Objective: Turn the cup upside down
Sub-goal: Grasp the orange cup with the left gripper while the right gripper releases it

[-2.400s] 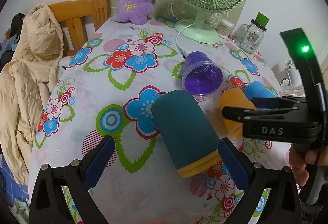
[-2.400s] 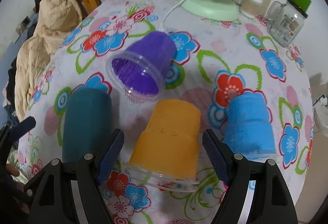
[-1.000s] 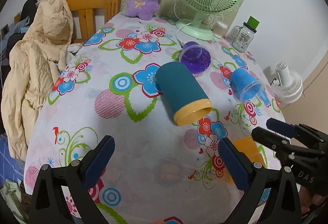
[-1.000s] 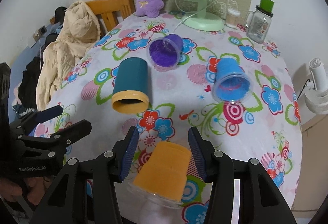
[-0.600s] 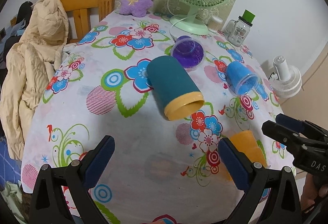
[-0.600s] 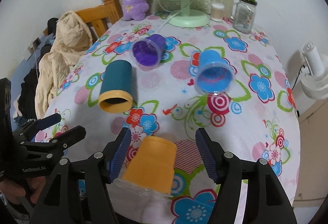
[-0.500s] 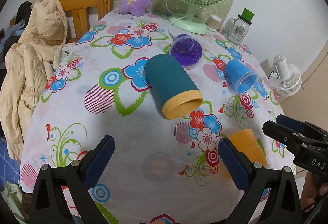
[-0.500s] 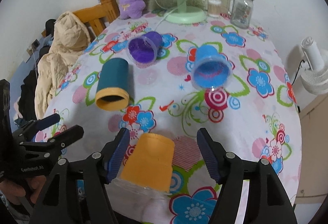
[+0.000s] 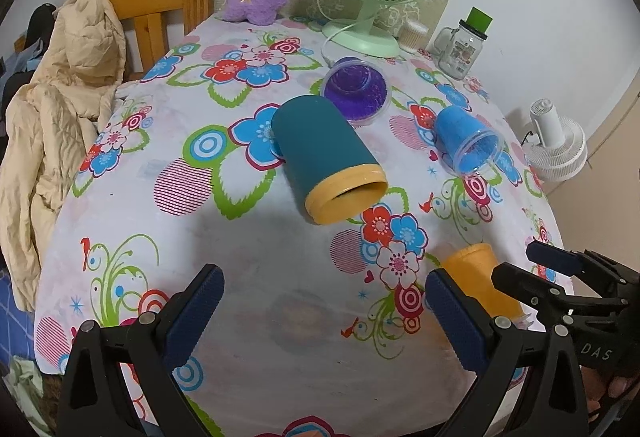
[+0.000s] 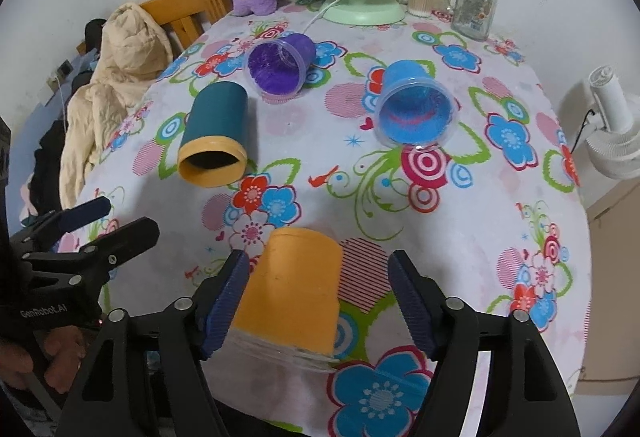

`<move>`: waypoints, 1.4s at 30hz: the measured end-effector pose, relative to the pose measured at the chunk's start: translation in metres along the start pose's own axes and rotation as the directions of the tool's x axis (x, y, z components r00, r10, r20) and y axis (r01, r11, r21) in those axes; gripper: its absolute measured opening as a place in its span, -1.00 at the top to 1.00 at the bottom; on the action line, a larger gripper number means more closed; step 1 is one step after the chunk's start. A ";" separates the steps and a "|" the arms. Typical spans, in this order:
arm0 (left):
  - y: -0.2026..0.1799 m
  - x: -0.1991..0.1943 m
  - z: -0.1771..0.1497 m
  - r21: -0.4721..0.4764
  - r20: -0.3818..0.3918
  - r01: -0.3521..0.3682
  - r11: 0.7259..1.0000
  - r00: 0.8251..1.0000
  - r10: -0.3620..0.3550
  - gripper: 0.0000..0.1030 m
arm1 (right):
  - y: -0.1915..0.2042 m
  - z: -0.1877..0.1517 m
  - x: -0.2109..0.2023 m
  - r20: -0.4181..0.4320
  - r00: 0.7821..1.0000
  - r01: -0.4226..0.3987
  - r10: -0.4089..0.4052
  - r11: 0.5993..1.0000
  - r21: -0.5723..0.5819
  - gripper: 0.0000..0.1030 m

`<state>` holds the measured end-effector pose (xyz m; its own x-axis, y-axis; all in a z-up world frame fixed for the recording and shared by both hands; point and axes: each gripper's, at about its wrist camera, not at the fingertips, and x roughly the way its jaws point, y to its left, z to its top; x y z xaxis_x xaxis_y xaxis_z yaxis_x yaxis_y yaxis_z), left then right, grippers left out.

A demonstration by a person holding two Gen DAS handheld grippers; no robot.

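The orange cup (image 10: 290,289) stands mouth-down near the table's (image 10: 460,221) front edge, between the right gripper's (image 10: 316,297) spread fingers; whether the left pad touches it is unclear. The flip looks done. Next, back that gripper straight off. The left gripper (image 9: 324,313) hangs wide apart, empty.

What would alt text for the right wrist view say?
An orange cup stands upside down between the open right gripper fingers on a floral tablecloth. Beyond it, teal, purple and blue cups lie on their sides.
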<state>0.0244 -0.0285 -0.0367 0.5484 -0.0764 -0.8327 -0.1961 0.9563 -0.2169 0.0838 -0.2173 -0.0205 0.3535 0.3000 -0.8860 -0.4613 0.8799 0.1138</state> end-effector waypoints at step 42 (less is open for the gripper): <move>-0.102 0.061 0.028 0.089 -0.219 0.123 0.988 0.971 -0.101 -0.98 | -0.101 -0.047 -0.023 0.040 0.998 0.039 -0.047 0.982 0.182 -0.55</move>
<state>0.1003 -0.1228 -0.0515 0.3743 -0.2322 -0.8978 -0.0546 0.9609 -0.2713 0.0838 -0.3305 -0.0332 0.4071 0.2726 -0.8718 -0.2911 0.9434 0.1590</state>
